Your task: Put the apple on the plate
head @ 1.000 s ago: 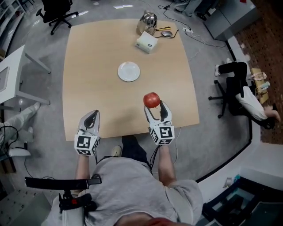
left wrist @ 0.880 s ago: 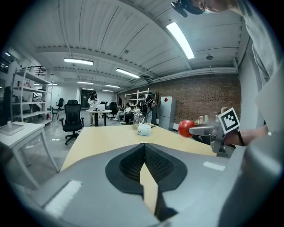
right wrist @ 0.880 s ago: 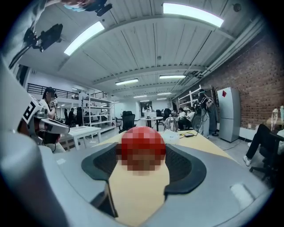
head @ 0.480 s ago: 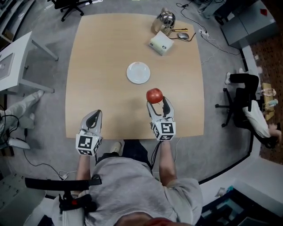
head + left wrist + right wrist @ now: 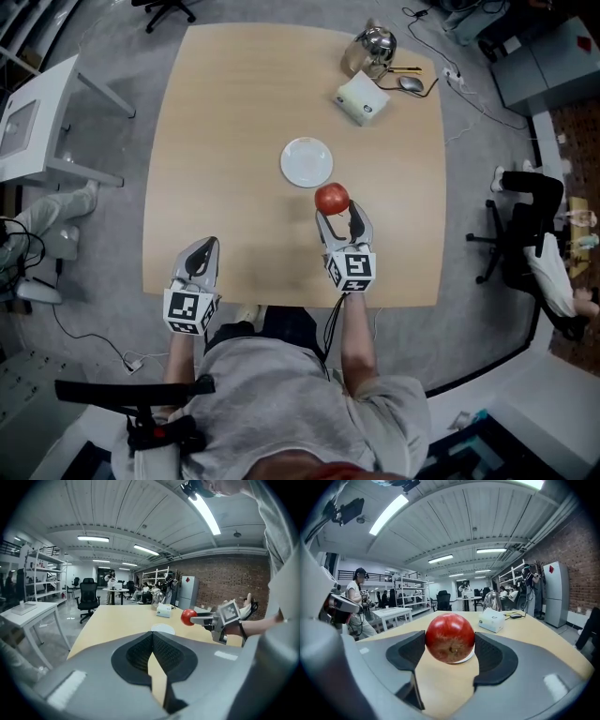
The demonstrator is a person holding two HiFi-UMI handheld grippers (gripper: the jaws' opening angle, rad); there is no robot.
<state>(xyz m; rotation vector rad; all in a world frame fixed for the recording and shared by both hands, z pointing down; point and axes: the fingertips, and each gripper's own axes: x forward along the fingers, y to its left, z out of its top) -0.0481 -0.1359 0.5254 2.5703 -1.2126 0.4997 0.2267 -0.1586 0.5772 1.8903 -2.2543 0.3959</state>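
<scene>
One apple (image 5: 331,198) clamped in right gripper (image 5: 338,212) near plate (image 5: 307,162) rim; left gripper (image 5: 204,246) closed, empty

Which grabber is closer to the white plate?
Right. The right gripper, holding the apple, is just short of the plate; the left gripper sits farther back at the table's near edge.

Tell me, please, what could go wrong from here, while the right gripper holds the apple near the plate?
1. The right gripper grips the round apple only at its two sides, near the tips of the jaws. It might slip out, drop onto the table and roll away.
2. The plate is small and looks shallow. If the apple is released off-centre or from too high, it may hit the rim or roll off.
</scene>
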